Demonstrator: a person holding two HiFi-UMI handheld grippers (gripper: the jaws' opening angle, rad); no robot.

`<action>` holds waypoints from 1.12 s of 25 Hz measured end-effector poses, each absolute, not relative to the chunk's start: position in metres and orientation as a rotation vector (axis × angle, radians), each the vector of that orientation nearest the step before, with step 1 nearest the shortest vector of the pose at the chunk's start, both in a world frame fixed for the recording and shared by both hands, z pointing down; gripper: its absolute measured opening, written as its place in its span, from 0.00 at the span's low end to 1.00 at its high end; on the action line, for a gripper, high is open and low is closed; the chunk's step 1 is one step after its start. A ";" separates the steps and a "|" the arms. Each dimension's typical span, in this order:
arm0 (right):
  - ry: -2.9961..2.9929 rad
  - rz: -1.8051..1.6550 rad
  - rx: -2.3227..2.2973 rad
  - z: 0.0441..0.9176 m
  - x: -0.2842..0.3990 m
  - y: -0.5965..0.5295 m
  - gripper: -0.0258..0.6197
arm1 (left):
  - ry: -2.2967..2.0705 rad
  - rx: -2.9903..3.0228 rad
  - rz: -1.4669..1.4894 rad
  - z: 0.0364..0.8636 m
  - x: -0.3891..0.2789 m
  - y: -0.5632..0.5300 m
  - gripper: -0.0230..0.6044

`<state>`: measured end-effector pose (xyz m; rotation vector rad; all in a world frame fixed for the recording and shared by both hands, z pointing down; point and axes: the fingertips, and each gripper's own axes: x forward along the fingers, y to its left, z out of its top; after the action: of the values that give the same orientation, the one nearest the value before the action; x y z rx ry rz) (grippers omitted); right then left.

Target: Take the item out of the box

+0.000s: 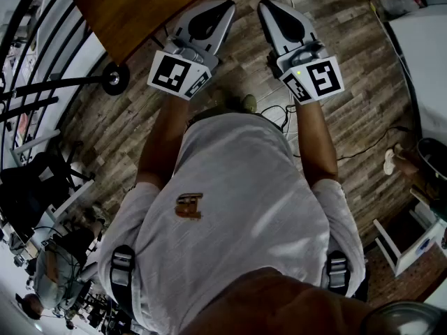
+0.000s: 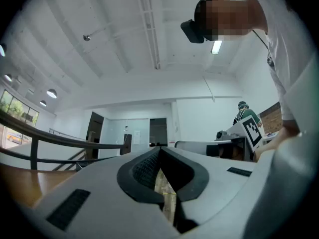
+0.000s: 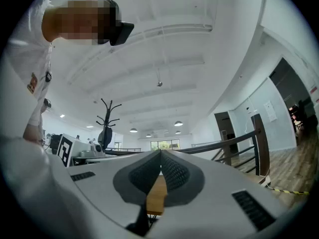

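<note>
Though shut — left tool (image 1: pixel 229 5) beside table (image 1: pixel 126 5) edge, right tool (image 1: pixel 263 5) over floor (image 1: pixel 349 68).

A grey-brown plank floor (image 1: pixel 349 68) carries everything in the head view. A brown wooden table (image 1: pixel 133 5) stands on it at the upper left, and a white stool (image 1: pixel 394 246) at the lower right. Black cables (image 1: pixel 363 149) trail over the planks, near a small pale thing (image 1: pixel 389 162).

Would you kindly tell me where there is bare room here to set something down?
The wooden tabletop left of the left hand-held gripper is bare. So is the floor between the right hand-held gripper and the white table. Cables crowd the floor nearer the person.
</note>
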<state>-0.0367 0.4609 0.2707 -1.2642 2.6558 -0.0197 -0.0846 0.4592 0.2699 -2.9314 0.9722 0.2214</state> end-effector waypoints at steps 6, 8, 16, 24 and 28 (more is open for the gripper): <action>2.655 -0.017 -1.264 0.262 -0.034 0.462 0.09 | 0.974 -2.930 0.215 0.262 -0.083 0.462 0.07; 2.654 -0.016 -1.265 0.263 -0.033 0.463 0.09 | 0.976 -2.928 0.216 0.263 -0.082 0.463 0.07; 2.646 -0.030 -1.239 0.256 -0.003 0.459 0.09 | 1.017 -2.914 0.210 0.258 -0.062 0.456 0.07; 2.685 -0.025 -1.190 0.258 0.032 0.455 0.09 | 1.097 -2.875 0.211 0.258 -0.036 0.446 0.07; 2.711 -0.018 -1.156 0.252 0.043 0.452 0.09 | 1.127 -2.851 0.215 0.248 -0.026 0.443 0.07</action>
<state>0.0430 0.4522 0.2517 -1.1560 2.7105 -0.0183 -0.0257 0.4426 0.2481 -2.8506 1.1266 0.2155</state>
